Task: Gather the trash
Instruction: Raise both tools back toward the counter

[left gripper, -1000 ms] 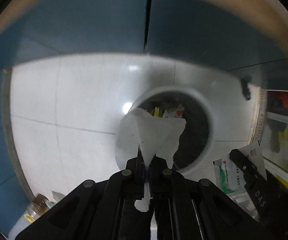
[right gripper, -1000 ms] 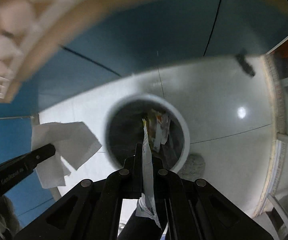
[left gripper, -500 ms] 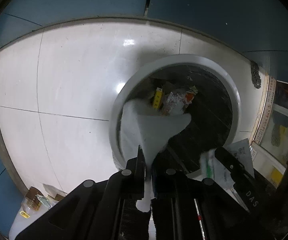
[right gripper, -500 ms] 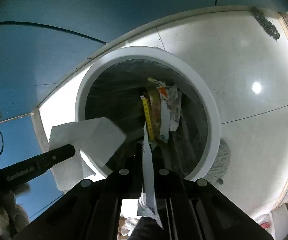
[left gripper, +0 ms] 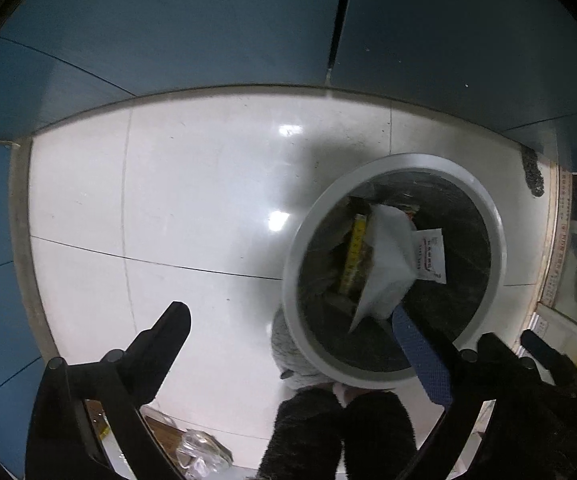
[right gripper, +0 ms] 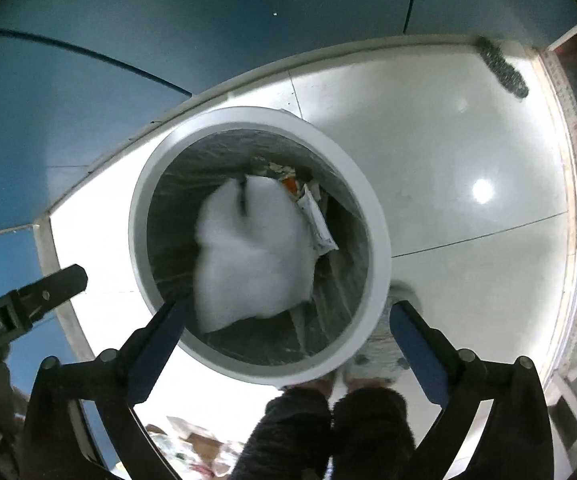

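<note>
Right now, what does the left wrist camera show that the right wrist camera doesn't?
Only the left view: a yellow measuring tape in the bin, and a wide stretch of floor tile left of it. Only the right view: the open left gripper from the side. Both: the white bin, the tissue dropping in, and a printed wrapper.

Left gripper (left gripper: 288, 332): pointed straight down, jaws just opened to full spread, nothing between the fingers (left gripper: 164, 336). Right gripper (right gripper: 288, 316): pointed steeply down, jaws likewise just opened wide, blue-padded fingers (right gripper: 416, 344) apart, nothing pinched.
</note>
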{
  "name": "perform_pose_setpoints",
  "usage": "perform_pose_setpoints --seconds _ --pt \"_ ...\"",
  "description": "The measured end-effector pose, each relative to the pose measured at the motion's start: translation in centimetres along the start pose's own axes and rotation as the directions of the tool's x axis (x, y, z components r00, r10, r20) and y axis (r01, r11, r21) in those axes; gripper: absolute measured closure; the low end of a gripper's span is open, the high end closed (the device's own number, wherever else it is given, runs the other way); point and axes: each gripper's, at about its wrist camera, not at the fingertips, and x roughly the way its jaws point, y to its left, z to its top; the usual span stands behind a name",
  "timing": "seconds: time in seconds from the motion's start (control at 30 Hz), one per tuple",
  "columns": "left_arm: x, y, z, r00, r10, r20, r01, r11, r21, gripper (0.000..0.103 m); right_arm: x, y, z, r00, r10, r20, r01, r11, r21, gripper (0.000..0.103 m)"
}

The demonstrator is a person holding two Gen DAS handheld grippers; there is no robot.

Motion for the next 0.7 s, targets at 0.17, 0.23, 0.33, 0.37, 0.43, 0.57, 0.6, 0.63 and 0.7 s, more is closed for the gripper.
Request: perform_pose_setpoints --seconds 0.17,0.23,0.33,0.37,0.43,0.57,0.6,0.63,0.7 --pt "-1.9 -0.5 -1.7 0.998 0.041 0.052 -0.043 0.999 0.024 0.0 -1.6 1.4 -1.0 0.997 -0.057 0.044 0.058 0.998 -0.019 0.0" --pt "-2.9 -0.7 -2.4 0.997 0.045 0.068 -0.047 0.999 0.026 0.0 -2.7 1.7 -1.6 0.992 -0.102 0.069 0.105 0.993 -0.046 0.0" --pt "-4.9 -0.8 -3.7 0.995 0.057 0.087 -0.06 0.998 0.025 0.0 -4.4 2.2 -2.5 0.989 -0.122 0.085 0.128 0.99 -0.065 0.0" --pt "-5.8 -0.8 -4.2 0.994 0.055 0.093 -0.057 0.998 0.023 0.0 -4.8 2.4 -3.0 0.988 -0.129 0.088 0.135 0.988 -0.07 0.0" --pt "-7.8 -0.6 -5.1 0.994 0.052 0.098 -0.054 0.998 0.017 0.0 -6.6 2.8 -3.8 0.987 -0.133 0.094 0.141 0.986 -0.083 0.0" --pt "-12.3 -0.4 -6.7 0.993 0.042 0.108 -0.045 0.999 0.02 0.0 -10.7 3.5 -5.4 0.984 -0.146 0.101 0.156 0.983 -0.099 0.0" --pt "-14.1 -0.3 -7.4 0.993 0.039 0.111 -0.042 0.999 0.025 0.0 -12.5 3.8 -6.0 0.984 -0.146 0.106 0.157 0.982 -0.103 0.0" --pt "-15.6 -0.3 -7.9 0.993 0.044 0.111 -0.048 0.998 0.031 0.0 -13.9 4.1 -6.5 0.984 -0.143 0.111 0.155 0.982 -0.109 0.0" --pt "-18.0 -0.2 -8.6 0.992 0.047 0.116 -0.052 0.998 0.037 0.0 -17.6 5.0 -7.4 0.981 -0.141 0.133 0.158 0.98 -0.124 0.0"
